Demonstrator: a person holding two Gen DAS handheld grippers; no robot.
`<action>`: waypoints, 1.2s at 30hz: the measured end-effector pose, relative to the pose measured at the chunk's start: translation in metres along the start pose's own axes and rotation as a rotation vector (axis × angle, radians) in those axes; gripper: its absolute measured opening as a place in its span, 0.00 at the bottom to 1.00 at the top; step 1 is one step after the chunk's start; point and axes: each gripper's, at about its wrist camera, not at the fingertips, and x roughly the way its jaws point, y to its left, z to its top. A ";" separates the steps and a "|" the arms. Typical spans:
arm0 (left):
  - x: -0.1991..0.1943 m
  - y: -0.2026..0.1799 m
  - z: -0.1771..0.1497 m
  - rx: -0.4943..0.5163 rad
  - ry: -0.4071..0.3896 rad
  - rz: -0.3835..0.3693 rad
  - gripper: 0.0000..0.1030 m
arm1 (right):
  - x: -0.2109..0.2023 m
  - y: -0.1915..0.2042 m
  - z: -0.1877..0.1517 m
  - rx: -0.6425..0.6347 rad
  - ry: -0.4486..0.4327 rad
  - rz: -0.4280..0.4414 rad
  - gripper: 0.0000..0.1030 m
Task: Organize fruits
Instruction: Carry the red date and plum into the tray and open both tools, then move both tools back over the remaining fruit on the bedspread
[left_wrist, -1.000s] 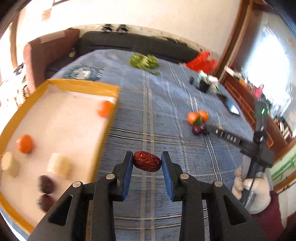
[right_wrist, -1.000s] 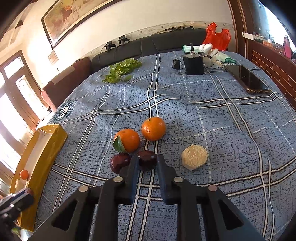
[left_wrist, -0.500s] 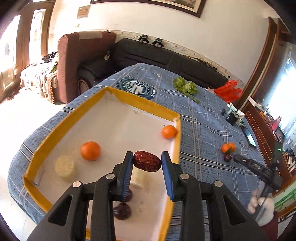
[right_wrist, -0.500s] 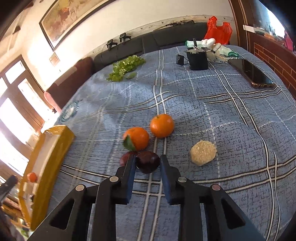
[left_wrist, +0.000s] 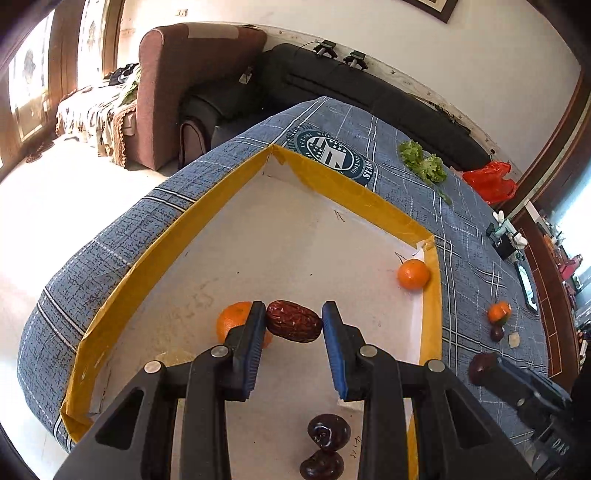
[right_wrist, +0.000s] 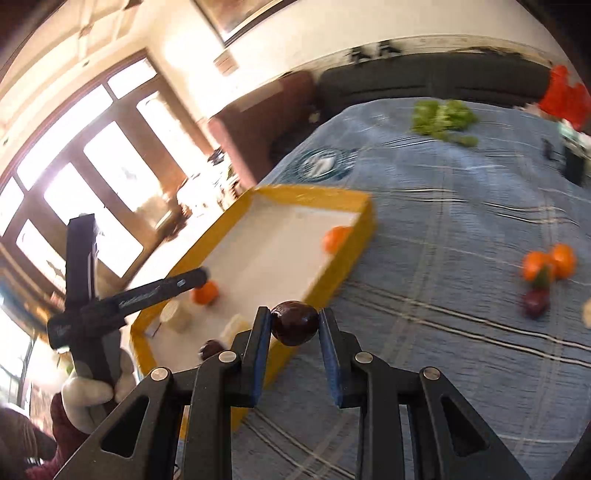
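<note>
— Two grippers are showing, and both are gripping fruit. Our left gripper (left_wrist: 294, 326) is pinching a wrinkled red date (left_wrist: 293, 326) between its blue pads, hanging over the white floor of the yellow-rimmed tray (left_wrist: 236, 192). Our right gripper (right_wrist: 294, 326) is clamping a dark round fruit (right_wrist: 294, 323) above the blue plaid cloth (right_wrist: 461, 258), just beside the tray's near right corner.

— What are we failing to make out?

— Plenty. In the left wrist view, the left finger is covering part of an orange (left_wrist: 233, 325) in the tray, and a pale piece is peeking out behind that finger, too hidden to name. Two dark glossy fruits (left_wrist: 327, 448) are lying in the tray at the near edge, partly masked by our gripper's frame. A second orange (left_wrist: 413, 273) is sitting in the tray's far right corner.

— And outside the tray?

— On the cloth at the right we are seeing an orange with a leaf (left_wrist: 499, 312), a small dark fruit (left_wrist: 497, 333) and a pale scrap touching or nearly touching each other; they are too small to sort out further. The right wrist view is blurring badly, so the two oranges and the dark fruit at its right are smearing, and a pale thing at its right edge is being cut off.

— Anything else hard to tell?

— Greens (left_wrist: 424, 162) and a red bag (left_wrist: 488, 181) are lying at the far end of the cloth. A gloved hand (right_wrist: 92, 391) is holding the left gripper's handle at the left edge of the right wrist view.
</note>
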 end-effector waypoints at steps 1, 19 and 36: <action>0.000 0.003 0.001 -0.009 -0.001 -0.009 0.30 | 0.009 0.011 0.000 -0.025 0.013 0.002 0.29; -0.036 0.008 -0.007 -0.091 -0.036 -0.169 0.73 | 0.030 0.036 0.003 -0.132 -0.040 -0.111 0.55; -0.023 -0.177 -0.086 0.336 0.065 -0.232 0.77 | -0.086 -0.133 -0.036 0.221 -0.179 -0.261 0.64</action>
